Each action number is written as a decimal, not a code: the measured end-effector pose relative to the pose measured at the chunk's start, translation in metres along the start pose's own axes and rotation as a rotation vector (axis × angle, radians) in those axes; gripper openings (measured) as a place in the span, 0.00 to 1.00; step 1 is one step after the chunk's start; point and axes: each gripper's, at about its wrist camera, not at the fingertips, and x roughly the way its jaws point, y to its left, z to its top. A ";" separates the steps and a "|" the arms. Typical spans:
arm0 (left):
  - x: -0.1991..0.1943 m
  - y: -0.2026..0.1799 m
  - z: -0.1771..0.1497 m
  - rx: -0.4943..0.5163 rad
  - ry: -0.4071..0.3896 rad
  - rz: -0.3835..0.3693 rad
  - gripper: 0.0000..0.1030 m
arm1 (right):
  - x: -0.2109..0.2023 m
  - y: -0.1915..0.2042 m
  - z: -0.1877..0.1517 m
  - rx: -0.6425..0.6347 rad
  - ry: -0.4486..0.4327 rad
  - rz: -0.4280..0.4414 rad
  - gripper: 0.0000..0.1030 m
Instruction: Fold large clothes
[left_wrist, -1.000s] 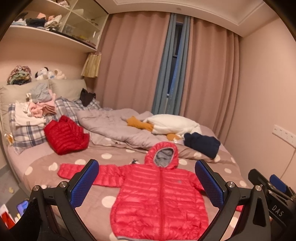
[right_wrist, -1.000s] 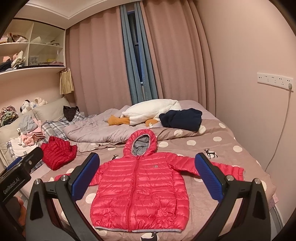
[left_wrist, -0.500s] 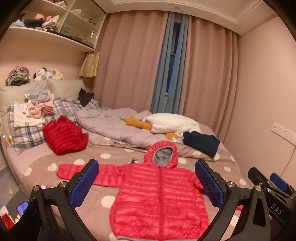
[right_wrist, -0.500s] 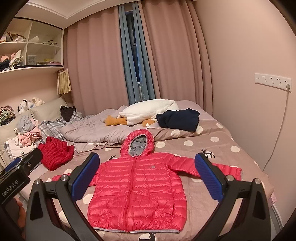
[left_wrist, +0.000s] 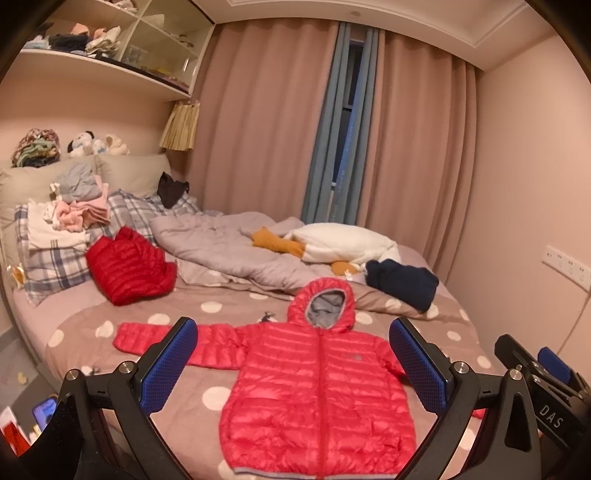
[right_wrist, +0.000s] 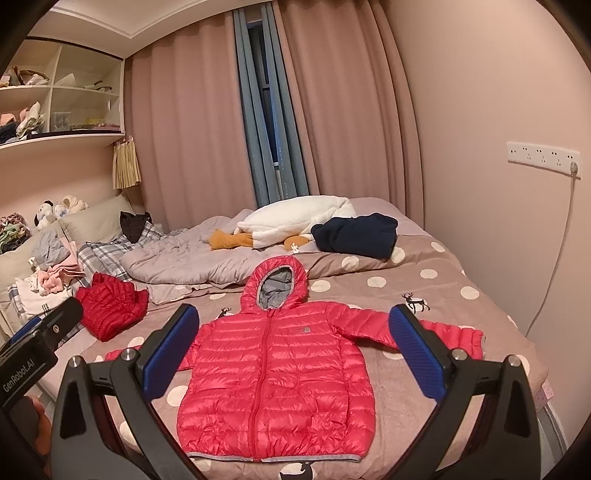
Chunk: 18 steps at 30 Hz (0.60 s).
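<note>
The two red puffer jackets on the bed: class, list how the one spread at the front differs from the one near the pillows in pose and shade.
The front jacket lies flat, zipped, sleeves out, hood up; the far jacket sits bunched in a heap. The front jacket looks pinkish-red; the far jacket is a deeper red. Both are quilted and rest on the dotted bedspread.

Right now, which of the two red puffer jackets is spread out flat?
The hooded jacket nearest the jaws, sleeves stretched out; the darker red jacket lies bunched near the pillows.

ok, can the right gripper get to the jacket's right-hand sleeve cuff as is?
Probably yes. The right gripper is open and empty, and the sleeve cuff lies flat on the bedspread with nothing over it or in the way.
</note>
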 end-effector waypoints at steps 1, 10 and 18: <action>0.000 0.001 0.000 -0.003 0.001 0.002 1.00 | 0.000 0.000 0.000 0.001 0.002 -0.001 1.00; -0.001 0.005 -0.001 -0.009 0.014 0.007 1.00 | -0.004 -0.003 -0.003 0.022 0.003 0.005 1.00; 0.002 0.007 -0.001 -0.030 0.014 0.035 1.00 | -0.003 -0.004 -0.004 0.028 0.005 0.000 1.00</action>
